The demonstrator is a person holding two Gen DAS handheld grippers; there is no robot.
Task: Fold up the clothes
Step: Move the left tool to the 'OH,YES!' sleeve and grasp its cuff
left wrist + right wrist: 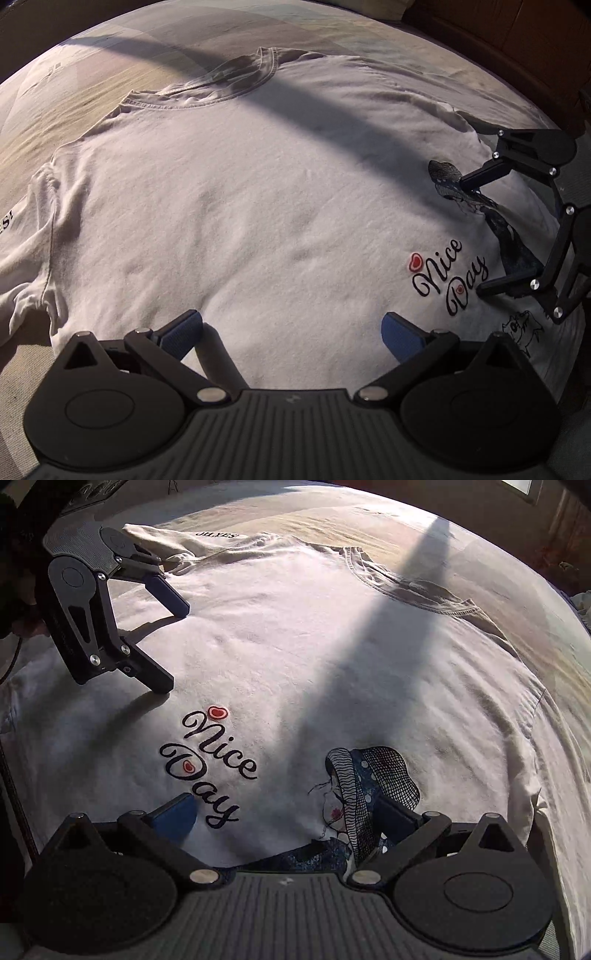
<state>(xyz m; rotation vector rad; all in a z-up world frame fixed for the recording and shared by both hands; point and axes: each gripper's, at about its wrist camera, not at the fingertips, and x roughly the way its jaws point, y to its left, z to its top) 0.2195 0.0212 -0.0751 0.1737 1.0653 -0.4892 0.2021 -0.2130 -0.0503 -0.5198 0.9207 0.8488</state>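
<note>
A pale bedspread point(92, 66) under sunlight and a shadow band carries my white T-shirt point(240, 221), lying flat. My left gripper point(291, 328) and right gripper point(291, 812) both gape wide, empty, over its near hem.

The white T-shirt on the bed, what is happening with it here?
A person holds two handheld grippers over a white cotton T-shirt with "Nice Day" lettering, spread flat, print side up, on a beige bed cover. The left gripper and the right gripper both hang open above the shirt's lower part, gripping nothing. No fold is made yet; both sleeves lie spread out.
</note>
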